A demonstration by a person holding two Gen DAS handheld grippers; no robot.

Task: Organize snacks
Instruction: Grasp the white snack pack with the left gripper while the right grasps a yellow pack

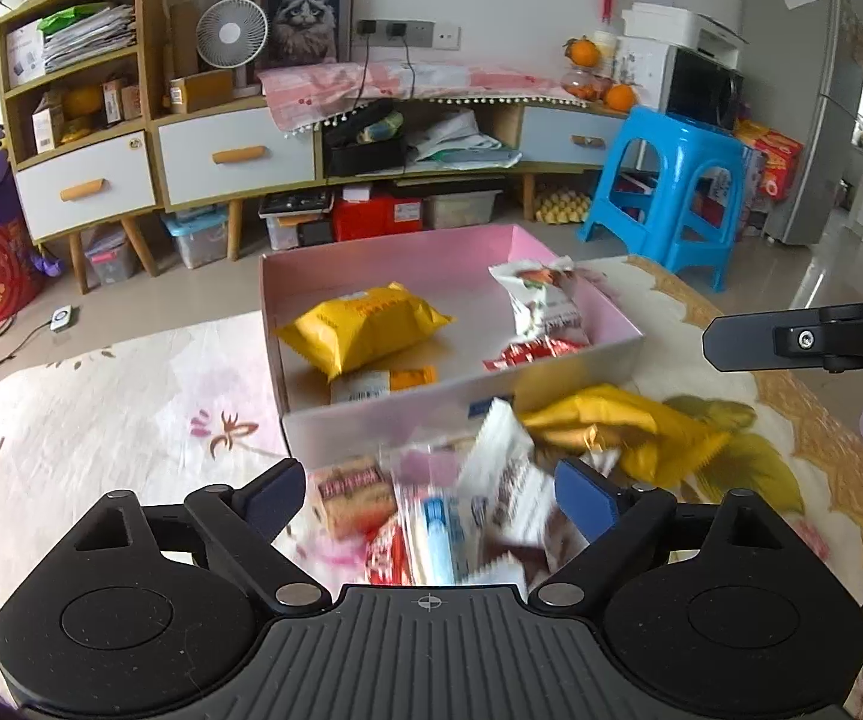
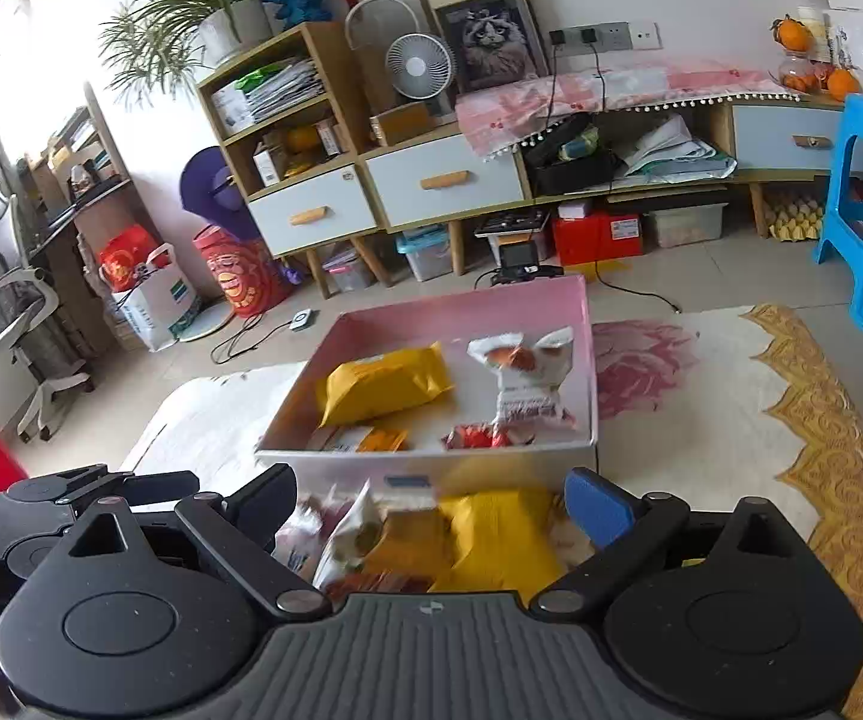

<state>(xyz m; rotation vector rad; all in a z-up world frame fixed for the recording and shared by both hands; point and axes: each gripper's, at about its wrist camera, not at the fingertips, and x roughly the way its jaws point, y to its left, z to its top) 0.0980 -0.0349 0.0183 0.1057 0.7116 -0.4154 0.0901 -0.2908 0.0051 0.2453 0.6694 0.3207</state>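
1. Snacks [image 1: 461, 510] lie heaped at lower centre, between the wide, empty jaws of the left hand-held gripper [image 1: 431, 495].
2. Right hand-held gripper [image 2: 431, 507] likewise gapes over a yellow packet [image 2: 503, 534].
3. Pink box [image 1: 287, 300] beyond holds several; next likely needs closing on one packet.

Box [image 1: 587, 360] on the table [image 1: 101, 420], four snack packets [image 1: 365, 330] inside; loose snack pile [image 1: 491, 498] on the table before its near wall.

**Background clutter around the room**

Long cabinet [image 1: 233, 156] with pale drawers along the wall, a small white fan [image 1: 231, 33] and framed cat picture [image 1: 302, 15] on top. Blue plastic stool [image 1: 677, 192] on the right, oranges [image 1: 619, 97] behind it, potted plant [image 2: 215, 12] up on the shelf unit.
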